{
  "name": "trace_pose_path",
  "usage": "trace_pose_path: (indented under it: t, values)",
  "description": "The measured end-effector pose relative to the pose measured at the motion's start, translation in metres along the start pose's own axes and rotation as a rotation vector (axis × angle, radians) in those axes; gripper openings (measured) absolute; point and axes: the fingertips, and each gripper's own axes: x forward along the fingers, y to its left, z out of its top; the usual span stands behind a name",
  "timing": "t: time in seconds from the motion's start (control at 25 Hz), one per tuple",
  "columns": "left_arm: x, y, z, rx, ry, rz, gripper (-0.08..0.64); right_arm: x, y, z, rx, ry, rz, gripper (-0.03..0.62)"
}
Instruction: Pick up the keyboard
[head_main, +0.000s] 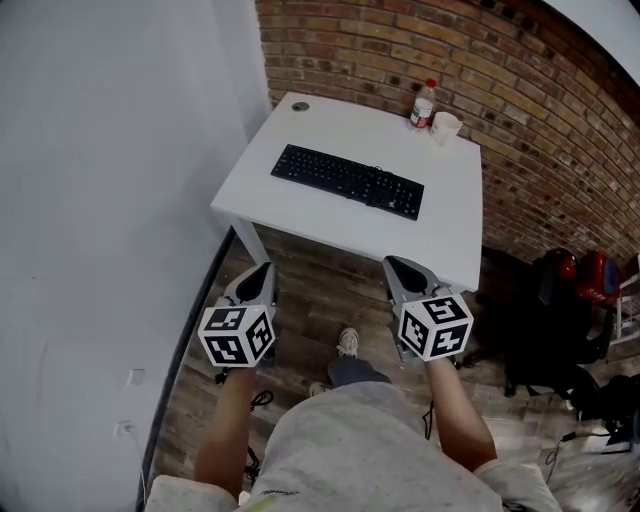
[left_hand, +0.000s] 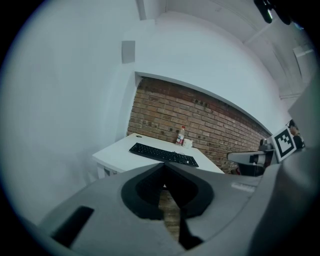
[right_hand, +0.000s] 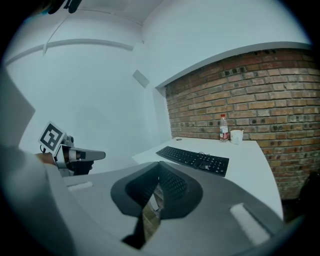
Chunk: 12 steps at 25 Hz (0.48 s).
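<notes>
Keyboard (head_main: 347, 181), black and full-width, lies flat near the middle of a white table (head_main: 290, 215). It sits at a slant, its left end farther from us than its right, and a thin cable is curled on its keys toward the right end. The table stands in a corner, with a brick wall (head_main: 400, 40) behind it and a plain white wall (head_main: 100, 200) to its left. At the table's far right corner stands a bottle (head_main: 423, 104) with a red cap, and a white cup (head_main: 445, 127) is just beside it. A small round disc (head_main: 300, 106) sits at the far left corner. We hold a gripper in each hand, both short of the table's near edge and over the wooden floor (head_main: 320, 270), well apart from the keyboard. The left gripper (head_main: 263, 270) has its jaws pressed together with nothing between them, and its own view shows the tips meeting with the keyboard beyond them. The right gripper (head_main: 396, 264) is likewise closed and empty, its tips aimed toward the table. One shoe (head_main: 347, 342) shows on the floor between the two grippers.
</notes>
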Motion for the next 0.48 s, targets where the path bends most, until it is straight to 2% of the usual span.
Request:
trace_pose_path:
  t: [0.48]
  values:
    - [0.094,0.033,0.031,0.032,0.030,-0.008,-0.006,0.076,-0.064,0.015,0.059,-0.011,-0.047,0.009]
